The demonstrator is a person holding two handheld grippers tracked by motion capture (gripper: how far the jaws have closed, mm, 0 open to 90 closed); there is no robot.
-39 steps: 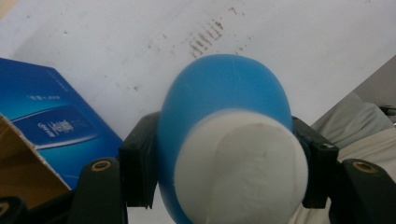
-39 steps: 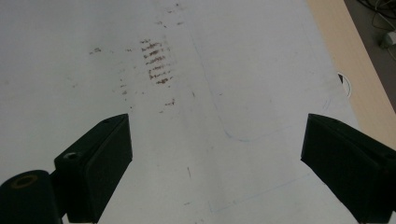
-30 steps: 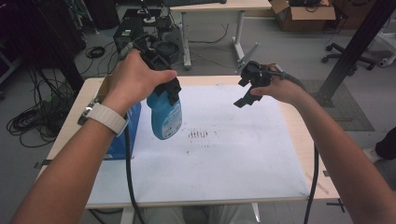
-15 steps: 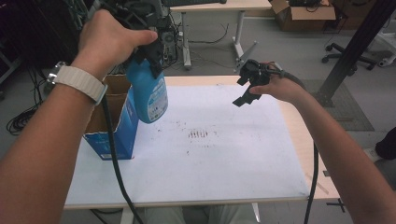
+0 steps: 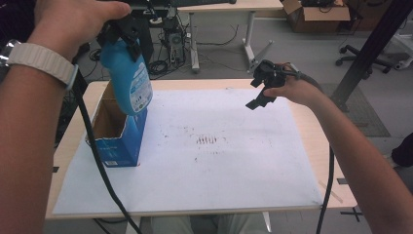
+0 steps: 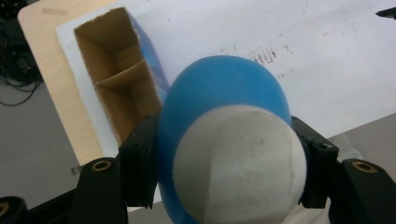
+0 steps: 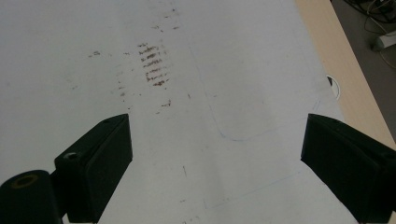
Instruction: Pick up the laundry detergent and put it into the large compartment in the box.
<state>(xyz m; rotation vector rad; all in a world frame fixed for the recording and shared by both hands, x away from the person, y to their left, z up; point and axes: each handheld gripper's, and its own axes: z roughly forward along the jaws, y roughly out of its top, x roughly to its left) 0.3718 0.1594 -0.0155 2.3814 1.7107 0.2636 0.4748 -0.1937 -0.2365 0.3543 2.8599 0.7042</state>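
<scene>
A blue bottle (image 5: 130,78) with a white cap (image 6: 238,161) hangs in the air above an open blue cardboard box (image 5: 117,134) at the table's left. My left gripper (image 5: 124,29) is shut on the bottle near its top; its black jaws press both sides of the bottle (image 6: 224,93) in the left gripper view. The box (image 6: 119,93) shows brown inner dividers below it. Over the far right part of the white sheet, my right gripper (image 5: 260,90) hovers open, with nothing between its jaws (image 7: 215,158).
A white sheet (image 5: 209,161) with a dark smudge mark (image 5: 207,140) covers most of the wooden table (image 5: 316,126). Cables trail from both grippers. Desks, cardboard boxes and an office chair stand on the floor beyond the table.
My left hand has lifted the bottle up and to the left, from beside the box to above its opening. The right gripper has stayed in place.
</scene>
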